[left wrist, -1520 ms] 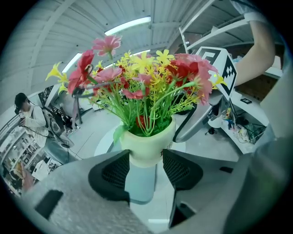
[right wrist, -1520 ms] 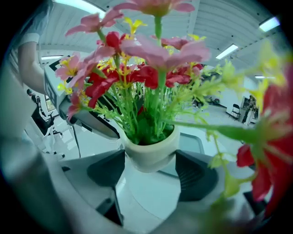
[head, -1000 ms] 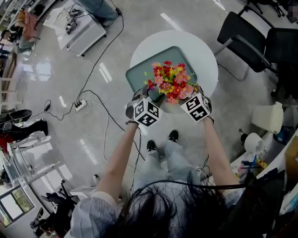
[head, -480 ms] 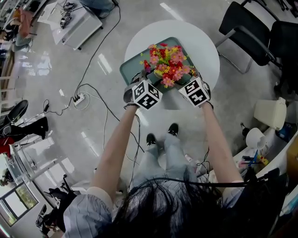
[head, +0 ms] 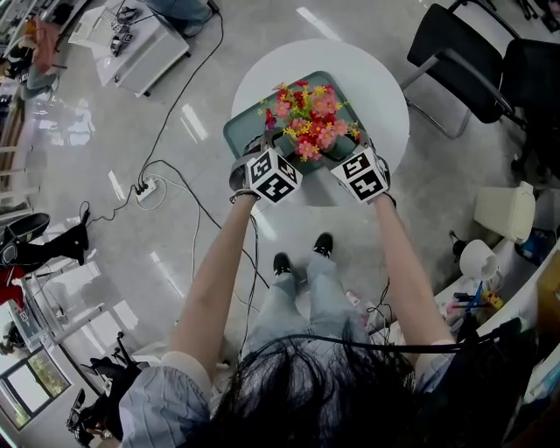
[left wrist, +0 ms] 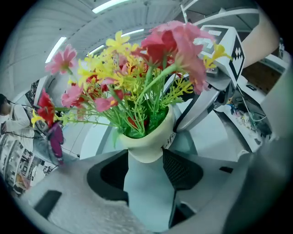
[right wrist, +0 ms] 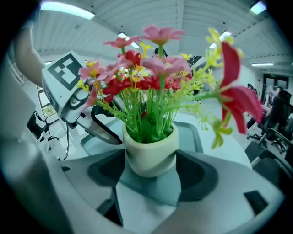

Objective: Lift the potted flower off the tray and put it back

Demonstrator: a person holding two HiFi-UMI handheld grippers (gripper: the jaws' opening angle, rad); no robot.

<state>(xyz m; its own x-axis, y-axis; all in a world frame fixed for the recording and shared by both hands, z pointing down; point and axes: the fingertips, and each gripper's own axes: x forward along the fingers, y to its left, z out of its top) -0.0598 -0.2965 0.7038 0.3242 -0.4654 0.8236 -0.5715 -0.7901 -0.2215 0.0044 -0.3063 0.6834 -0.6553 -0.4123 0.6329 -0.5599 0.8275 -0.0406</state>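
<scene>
One potted flower (head: 308,118), one tray (head: 238,133)

Looks like an office or a lab. Shiny grey floor (head: 87,227) with long black cables (head: 179,109) and a plug strip (head: 147,187). Black office chairs (head: 459,57) next to a round white counter (head: 389,105). White cart (head: 149,44) with gear on top. Long strip lights (right wrist: 64,8) on the ceiling.
</scene>
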